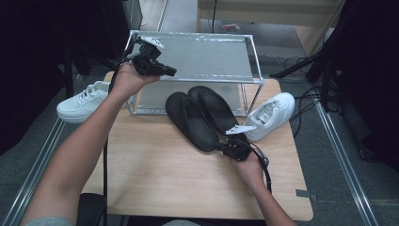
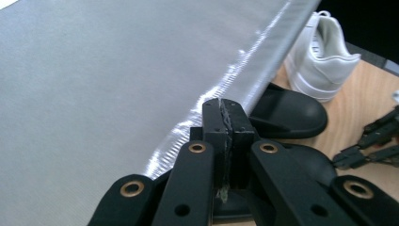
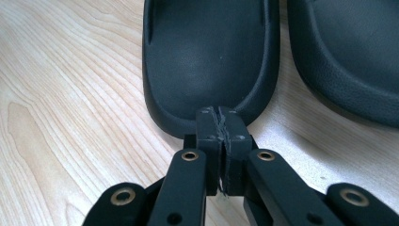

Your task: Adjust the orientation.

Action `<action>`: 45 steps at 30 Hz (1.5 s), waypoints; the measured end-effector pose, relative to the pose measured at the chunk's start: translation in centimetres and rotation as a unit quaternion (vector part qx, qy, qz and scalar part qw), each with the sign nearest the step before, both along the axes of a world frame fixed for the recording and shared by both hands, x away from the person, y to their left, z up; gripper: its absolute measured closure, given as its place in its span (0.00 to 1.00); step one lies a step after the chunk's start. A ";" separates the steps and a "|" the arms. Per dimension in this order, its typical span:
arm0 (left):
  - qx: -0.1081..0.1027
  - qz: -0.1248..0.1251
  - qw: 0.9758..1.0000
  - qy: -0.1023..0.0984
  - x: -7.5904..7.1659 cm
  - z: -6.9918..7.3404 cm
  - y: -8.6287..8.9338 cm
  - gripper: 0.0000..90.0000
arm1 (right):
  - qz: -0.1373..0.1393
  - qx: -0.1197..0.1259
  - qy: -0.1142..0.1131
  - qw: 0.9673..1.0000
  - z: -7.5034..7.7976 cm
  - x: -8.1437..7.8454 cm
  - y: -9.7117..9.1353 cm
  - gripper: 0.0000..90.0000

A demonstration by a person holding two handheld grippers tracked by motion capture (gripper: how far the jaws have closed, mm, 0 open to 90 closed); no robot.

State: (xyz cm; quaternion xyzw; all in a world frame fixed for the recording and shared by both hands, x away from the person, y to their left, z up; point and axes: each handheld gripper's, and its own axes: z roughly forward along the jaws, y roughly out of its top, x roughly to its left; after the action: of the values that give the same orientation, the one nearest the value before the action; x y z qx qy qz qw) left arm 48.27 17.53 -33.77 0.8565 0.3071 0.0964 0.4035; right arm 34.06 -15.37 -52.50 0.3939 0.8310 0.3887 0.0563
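The 2 black slippers (image 1: pixel 203 115) sit mid-frame on the table (image 1: pixel 155 174), by the rack (image 1: pixel 197 59). Right gripper (image 1: pixel 221 147) is pressed together at the left slipper's (image 3: pixel 211 56) heel edge. Left gripper (image 1: pixel 171 72), upper left, is pressed together on nothing, over the rack.

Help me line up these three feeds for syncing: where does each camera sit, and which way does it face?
High view: above the person's side, facing forward and down on the table; both forearms enter from below.
Left gripper view: rides the left gripper, looking over the rack's grey shelf; shut fingers rise from below.
Right gripper view: rides the right gripper, facing a black sandal's heel.
All three show the sandals.
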 end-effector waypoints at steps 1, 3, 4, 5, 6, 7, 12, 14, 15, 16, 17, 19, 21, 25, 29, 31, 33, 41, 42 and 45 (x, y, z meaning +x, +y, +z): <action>0.002 -0.001 1.000 0.005 0.4 -0.2 0.0 1.00 | -0.001 0.001 0.000 1.000 0.0 0.0 0.0 0.99; 0.010 0.002 1.000 0.004 0.6 -0.4 0.0 1.00 | -0.002 0.003 -0.001 1.000 -0.1 0.0 0.1 0.99; 0.012 0.003 1.000 0.009 0.7 -0.6 0.0 1.00 | -0.002 0.003 -0.002 1.000 -0.1 0.0 0.1 0.99; 0.017 0.005 1.000 0.010 0.9 -0.8 0.0 1.00 | -0.004 0.003 -0.001 1.000 0.0 0.0 0.2 0.99; 0.021 0.007 1.000 0.011 1.0 -1.0 0.0 1.00 | -0.004 0.005 -0.001 1.000 -0.1 0.0 0.3 0.99; 0.017 0.009 1.000 0.013 1.1 -1.1 0.2 1.00 | -0.005 0.006 -0.002 1.000 -0.1 0.0 0.4 0.99; 0.006 0.009 1.000 0.018 1.5 -1.4 0.8 1.00 | -0.008 0.011 -0.003 1.000 -0.2 0.0 0.8 0.99; 0.000 0.009 1.000 0.022 1.7 -1.5 0.9 1.00 | -0.009 0.012 -0.003 1.000 -0.2 0.0 1.0 0.99; 0.003 0.008 1.000 0.020 1.7 -1.5 0.9 1.00 | -0.010 0.012 -0.004 1.000 -0.3 0.0 1.1 0.99; 0.004 0.007 1.000 0.018 1.6 -1.6 0.9 1.00 | -0.009 0.014 -0.004 1.000 -0.3 0.0 1.2 0.98; 0.005 0.006 1.000 0.017 1.6 -1.6 0.8 1.00 | -0.010 0.014 -0.005 1.000 -0.3 0.0 1.3 0.98; 0.001 0.006 1.000 0.019 1.6 -1.6 1.0 1.00 | -0.012 0.016 -0.006 1.000 -0.3 0.0 1.6 0.98; -0.002 0.007 1.000 0.018 1.6 -1.7 1.0 1.00 | -0.014 0.018 -0.006 1.000 -0.4 -0.1 1.9 0.98; 0.007 0.006 1.000 0.010 1.5 -1.7 0.8 1.00 | -0.017 0.018 -0.012 1.000 -0.5 0.0 2.7 0.98; 0.010 0.006 1.000 0.007 1.5 -1.7 0.7 1.00 | -0.020 0.022 -0.018 0.999 -0.6 0.1 3.5 0.99; 0.007 0.008 1.000 0.010 1.5 -1.7 0.8 1.00 | -0.021 0.022 -0.022 0.999 -0.7 0.1 4.0 0.99; 0.003 0.007 1.000 0.013 1.6 -1.8 0.9 1.00 | -0.021 0.024 -0.022 0.999 -0.7 0.2 4.3 0.99; 0.006 0.008 1.000 0.011 1.6 -1.7 0.8 1.00 | -0.010 0.017 -0.022 1.000 -0.6 0.6 6.0 0.99; 0.008 0.007 1.000 0.010 1.5 -1.7 0.8 1.00 | -0.011 0.018 -0.019 1.000 -0.6 0.7 6.3 0.99; 0.010 0.008 1.000 0.008 1.5 -1.7 0.7 1.00 | -0.005 0.016 -0.022 1.000 -0.5 1.1 7.1 0.99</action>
State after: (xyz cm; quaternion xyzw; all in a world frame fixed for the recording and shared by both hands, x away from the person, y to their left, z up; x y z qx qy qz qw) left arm 49.77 18.24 -35.47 0.8588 0.3161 0.0955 0.3917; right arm 35.11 -8.31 -53.04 0.3901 0.8213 0.4105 0.0696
